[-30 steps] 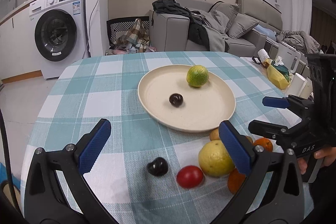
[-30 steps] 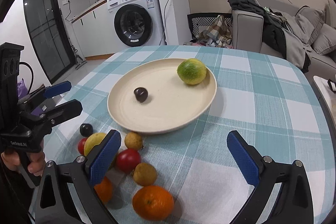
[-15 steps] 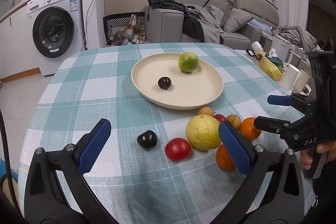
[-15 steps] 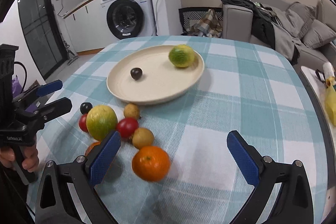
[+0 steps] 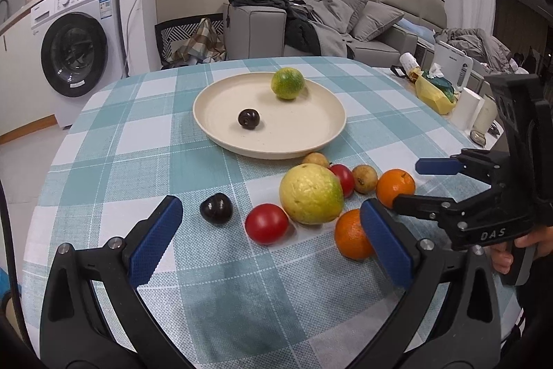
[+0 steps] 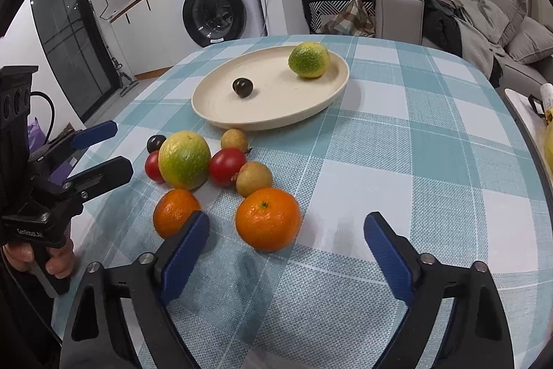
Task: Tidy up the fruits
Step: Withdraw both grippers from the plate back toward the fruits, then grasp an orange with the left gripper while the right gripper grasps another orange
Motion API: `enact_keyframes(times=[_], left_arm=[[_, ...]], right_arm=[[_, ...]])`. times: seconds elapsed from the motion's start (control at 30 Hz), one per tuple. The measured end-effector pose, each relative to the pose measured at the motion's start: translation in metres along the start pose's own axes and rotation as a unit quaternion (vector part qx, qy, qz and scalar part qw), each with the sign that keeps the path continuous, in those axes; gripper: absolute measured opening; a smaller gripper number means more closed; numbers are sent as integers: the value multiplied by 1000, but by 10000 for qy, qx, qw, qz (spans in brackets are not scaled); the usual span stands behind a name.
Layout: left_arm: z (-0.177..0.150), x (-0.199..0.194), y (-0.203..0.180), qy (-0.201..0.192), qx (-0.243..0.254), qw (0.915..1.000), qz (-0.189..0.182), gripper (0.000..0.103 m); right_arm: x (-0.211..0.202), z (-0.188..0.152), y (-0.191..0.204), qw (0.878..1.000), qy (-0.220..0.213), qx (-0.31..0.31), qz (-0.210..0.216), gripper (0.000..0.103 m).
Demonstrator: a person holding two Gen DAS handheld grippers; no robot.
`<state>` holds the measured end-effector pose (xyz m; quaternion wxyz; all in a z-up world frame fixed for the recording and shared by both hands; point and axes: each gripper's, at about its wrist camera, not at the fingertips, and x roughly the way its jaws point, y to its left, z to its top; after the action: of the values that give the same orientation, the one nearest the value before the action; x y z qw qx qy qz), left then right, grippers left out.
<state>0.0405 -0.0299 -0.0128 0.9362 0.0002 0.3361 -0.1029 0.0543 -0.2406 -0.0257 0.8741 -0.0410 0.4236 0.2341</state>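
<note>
A cream plate (image 5: 297, 146) (image 6: 221, 114) on the checked table holds a green citrus (image 5: 287, 83) (image 6: 308, 60) and a dark plum (image 5: 248, 118) (image 6: 242, 87). In front of it lie loose fruits: a large yellow-green fruit (image 5: 311, 193) (image 6: 184, 159), two oranges (image 6: 268, 219) (image 6: 174, 211), red tomatoes (image 5: 266, 223) (image 6: 226, 166), small brown fruits (image 6: 253, 178) and a dark plum (image 5: 216, 208). My left gripper (image 5: 271, 242) is open and empty, near the tomato and plum. My right gripper (image 6: 287, 248) is open and empty, just short of the oranges.
The table's near edge curves off below both grippers. A yellow bag (image 5: 433, 89) and white containers (image 5: 466, 108) stand on a side surface at the right. A washing machine (image 5: 74, 52) and a sofa (image 5: 345, 23) stand behind the table.
Both grippers have pulled back from the plate toward the near edge of the table. The loose fruits now lie in front of the open jaws. No fruit has moved.
</note>
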Motion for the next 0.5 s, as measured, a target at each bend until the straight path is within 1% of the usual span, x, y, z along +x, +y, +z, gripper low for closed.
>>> enact_keyframes(times=[0.03,0.2,0.4,0.5], left_arm=[[0,0,-2,16,23,10000,-20,102],[0,-1,-10,62,149,9997,-157,102],[-3,1,-20,223,325,9986,-342,102],[-5,4,-24,349,373,9973,-522,102]], right_arm=[[1,0,0,10000,15,-8,7,82],[2,-1,2,10000,51,-25,71,80],[4,-2,4,9998,112,-41,180,70],[6,-2,6,9996,140,-60,227,64]])
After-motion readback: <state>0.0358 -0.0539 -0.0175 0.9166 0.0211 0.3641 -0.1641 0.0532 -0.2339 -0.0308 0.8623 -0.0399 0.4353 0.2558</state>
